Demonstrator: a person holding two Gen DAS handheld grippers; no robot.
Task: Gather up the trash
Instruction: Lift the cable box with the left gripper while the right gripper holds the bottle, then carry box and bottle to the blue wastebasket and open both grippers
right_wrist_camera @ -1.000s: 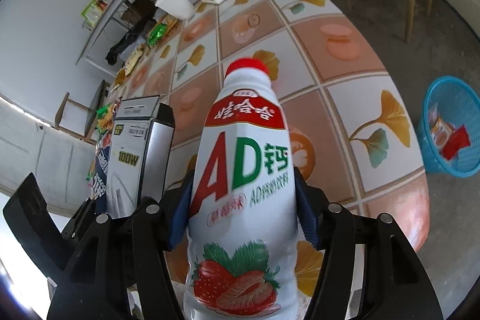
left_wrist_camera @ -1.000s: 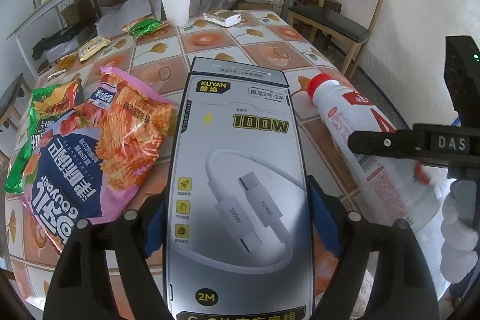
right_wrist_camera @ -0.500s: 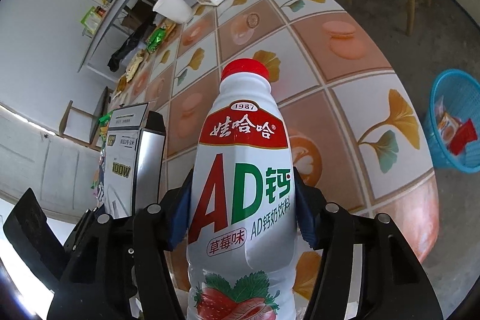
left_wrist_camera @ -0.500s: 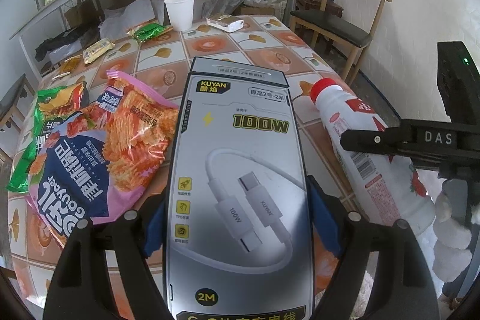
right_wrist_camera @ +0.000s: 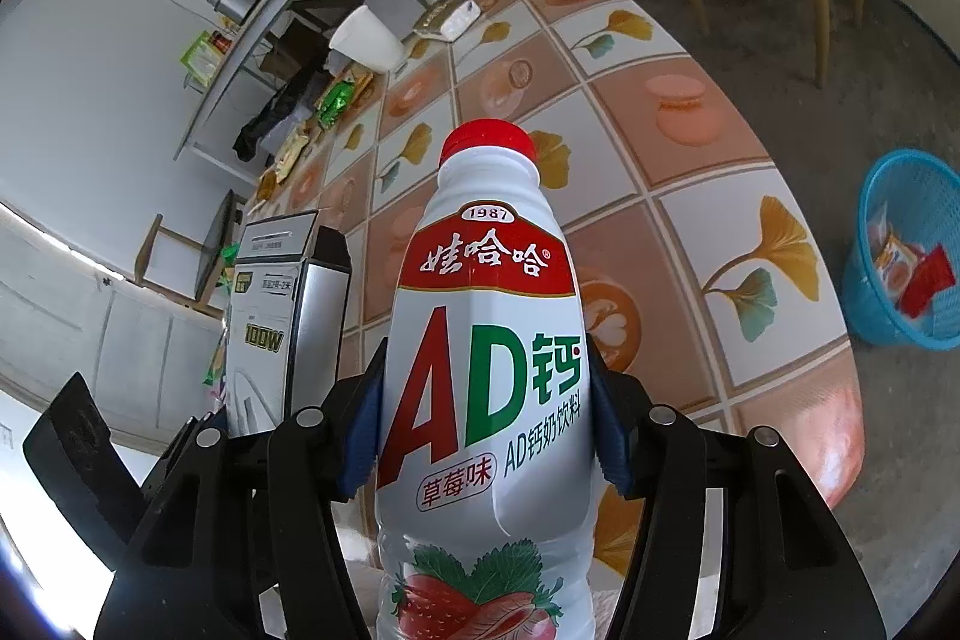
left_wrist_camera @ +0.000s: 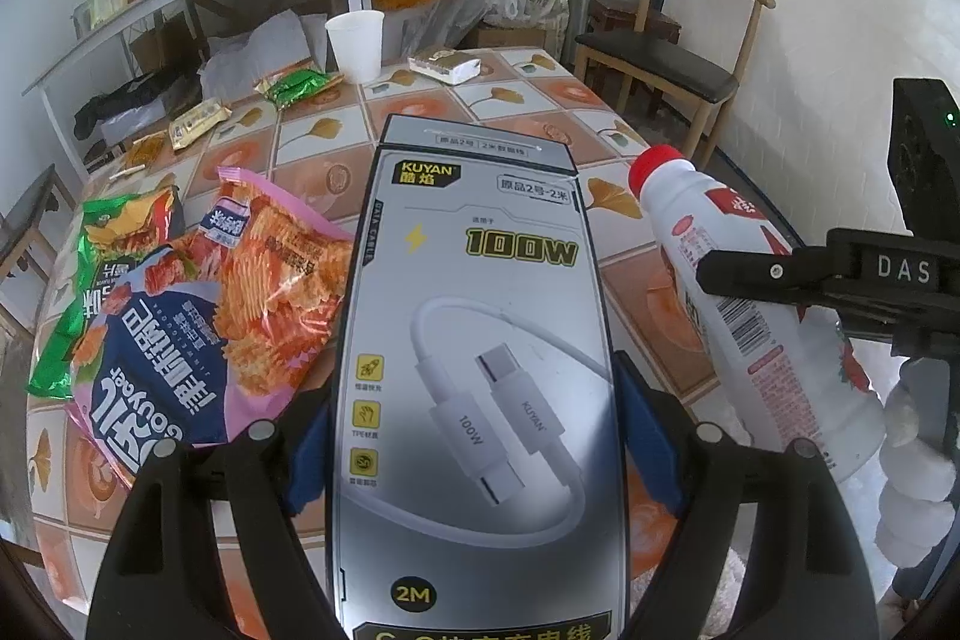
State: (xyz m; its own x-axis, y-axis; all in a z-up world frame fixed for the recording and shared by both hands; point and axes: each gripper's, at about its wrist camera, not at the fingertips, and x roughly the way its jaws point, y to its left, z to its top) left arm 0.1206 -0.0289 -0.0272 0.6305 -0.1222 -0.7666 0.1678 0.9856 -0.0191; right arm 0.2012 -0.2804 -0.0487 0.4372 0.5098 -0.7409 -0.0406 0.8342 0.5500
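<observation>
My left gripper [left_wrist_camera: 474,424] is shut on a grey cable box [left_wrist_camera: 480,370] marked 100W, held above the tiled table [left_wrist_camera: 528,112]. My right gripper [right_wrist_camera: 486,418] is shut on a white AD milk bottle [right_wrist_camera: 486,370] with a red cap, held off the table's near edge. The bottle also shows in the left wrist view [left_wrist_camera: 750,304], to the right of the box. The box shows in the right wrist view [right_wrist_camera: 270,328], to the left of the bottle. A blue trash basket [right_wrist_camera: 912,250] with wrappers in it stands on the floor at the right.
A pink chip bag [left_wrist_camera: 198,328] and a green bag [left_wrist_camera: 102,268] lie at the table's left. A white cup [left_wrist_camera: 357,43], a green wrapper [left_wrist_camera: 300,85], small packets [left_wrist_camera: 198,121] and a white pack [left_wrist_camera: 444,64] lie at the far end. A wooden chair [left_wrist_camera: 666,58] stands beyond.
Both grippers have lifted and drawn back a little from the table with their loads. The grips have not changed.
</observation>
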